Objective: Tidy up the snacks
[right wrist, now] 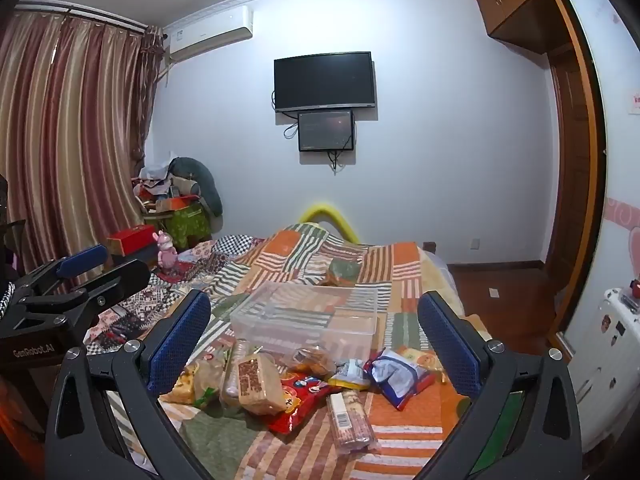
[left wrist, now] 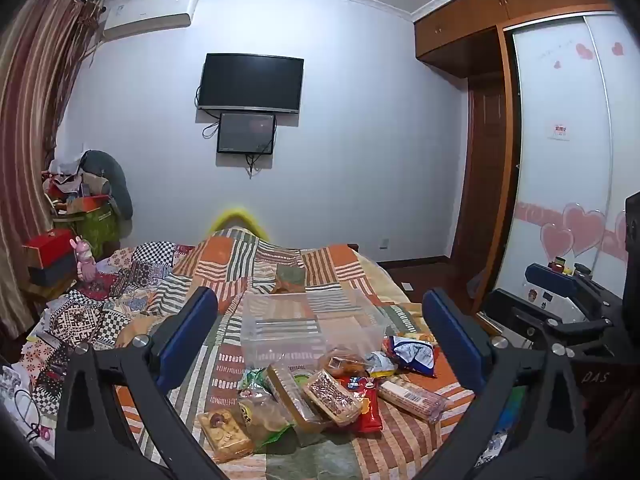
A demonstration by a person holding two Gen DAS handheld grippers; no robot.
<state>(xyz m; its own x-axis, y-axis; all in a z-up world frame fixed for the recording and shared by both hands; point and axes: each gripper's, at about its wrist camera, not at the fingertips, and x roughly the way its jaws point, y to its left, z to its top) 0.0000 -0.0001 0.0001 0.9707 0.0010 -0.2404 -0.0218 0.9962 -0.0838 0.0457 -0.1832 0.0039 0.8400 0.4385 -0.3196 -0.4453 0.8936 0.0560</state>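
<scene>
A bed (left wrist: 360,432) with a patchwork quilt of orange, green and striped squares carries everything; behind it stands a pale wall with a dark television (left wrist: 250,82) and a smaller screen just below it. Left of the bed hang striped curtains (right wrist: 68,140), and near them is a heap of boxes and bags. Right of the bed is bare wooden floor and a wardrobe (left wrist: 560,152) with pink hearts on its sliding door.

The clear plastic container (left wrist: 310,326) sits in the middle of the bed, upright, with thin see-through walls and rounded corners. The snacks (left wrist: 320,396) lie in a loose pile on the quilt just in front of the container, some overlapping: at the left of the pile a flat cookie pack (left wrist: 224,434), in the middle a red crinkled bag (left wrist: 366,404), then a long tube-shaped pack (left wrist: 412,396), and at the right a blue and white bag (left wrist: 414,354).

The left tool (left wrist: 320,338) is spread wide above the pile and pinches nothing. The right tool (right wrist: 314,340) is also spread wide and holds nothing. Both have blue textured pads (right wrist: 180,342) on black frames.
</scene>
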